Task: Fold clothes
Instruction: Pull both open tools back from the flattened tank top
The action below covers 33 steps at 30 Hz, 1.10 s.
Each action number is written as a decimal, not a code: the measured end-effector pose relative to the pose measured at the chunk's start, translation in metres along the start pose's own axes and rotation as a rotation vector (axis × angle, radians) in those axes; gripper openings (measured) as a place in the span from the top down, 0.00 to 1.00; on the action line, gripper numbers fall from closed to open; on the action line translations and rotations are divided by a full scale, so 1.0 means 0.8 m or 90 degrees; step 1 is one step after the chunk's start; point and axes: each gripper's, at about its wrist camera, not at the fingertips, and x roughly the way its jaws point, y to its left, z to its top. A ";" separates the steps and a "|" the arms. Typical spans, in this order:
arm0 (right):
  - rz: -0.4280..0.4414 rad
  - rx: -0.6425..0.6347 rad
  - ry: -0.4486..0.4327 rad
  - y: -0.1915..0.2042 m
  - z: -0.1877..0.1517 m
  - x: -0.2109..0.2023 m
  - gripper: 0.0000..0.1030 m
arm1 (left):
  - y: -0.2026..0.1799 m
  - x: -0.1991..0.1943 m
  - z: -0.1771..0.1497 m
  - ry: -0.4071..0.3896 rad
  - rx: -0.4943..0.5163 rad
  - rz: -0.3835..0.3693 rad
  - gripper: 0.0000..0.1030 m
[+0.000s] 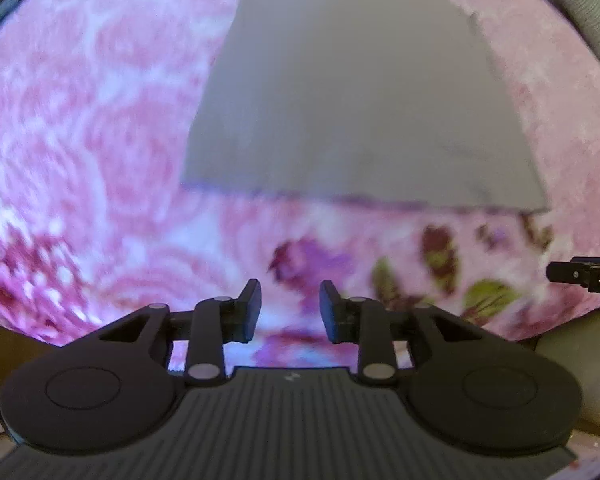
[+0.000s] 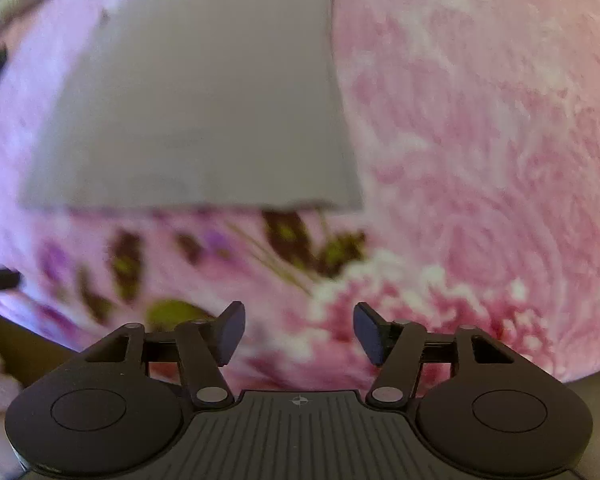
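Both views are lit softly and evenly, and no hard shadows or glare are seen. Strong motion blur is spread over the pink flowered blanket (image 1: 100, 120) and the flat grey folded garment (image 1: 340, 100), whose edges are smeared. Only the black two-finger left gripper (image 1: 290, 312) and right gripper (image 2: 299, 334) are rendered sharp. Straight lines are bent by fisheye distortion, and the corners are darkened.

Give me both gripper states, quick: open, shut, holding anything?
Left gripper: open, empty, short of the flat grey folded garment.
Right gripper: open, empty, above the pink floral bedspread.
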 end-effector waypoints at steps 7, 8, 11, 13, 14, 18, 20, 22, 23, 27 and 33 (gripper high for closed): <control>0.058 -0.048 -0.107 0.053 0.053 -0.127 0.29 | -0.042 -0.125 0.046 -0.098 0.022 0.025 0.50; 0.061 -0.056 -0.118 0.058 0.056 -0.144 0.28 | -0.048 -0.140 0.049 -0.108 0.027 0.029 0.46; 0.069 -0.070 -0.139 0.069 0.056 -0.183 0.26 | -0.063 -0.178 0.049 -0.126 0.049 0.040 0.42; 0.068 -0.081 -0.140 0.070 0.048 -0.197 0.25 | -0.067 -0.191 0.045 -0.124 0.056 0.037 0.41; 0.065 -0.086 -0.137 0.071 0.044 -0.202 0.25 | -0.071 -0.195 0.043 -0.120 0.059 0.036 0.40; 0.054 -0.096 -0.112 0.073 0.023 -0.208 0.25 | -0.083 -0.206 0.030 -0.101 0.071 0.052 0.40; 0.052 -0.107 -0.098 0.075 0.015 -0.211 0.25 | -0.092 -0.212 0.023 -0.098 0.080 0.053 0.39; 0.054 -0.114 -0.081 0.075 0.005 -0.213 0.25 | -0.097 -0.215 0.018 -0.094 0.091 0.053 0.37; 0.052 -0.121 -0.072 0.077 0.001 -0.212 0.25 | -0.100 -0.216 0.015 -0.092 0.096 0.054 0.37; 0.046 -0.125 -0.071 0.077 -0.010 -0.218 0.25 | -0.109 -0.219 0.006 -0.086 0.109 0.048 0.37; 0.046 -0.127 -0.084 0.076 -0.010 -0.230 0.25 | -0.119 -0.227 0.001 -0.096 0.122 0.042 0.36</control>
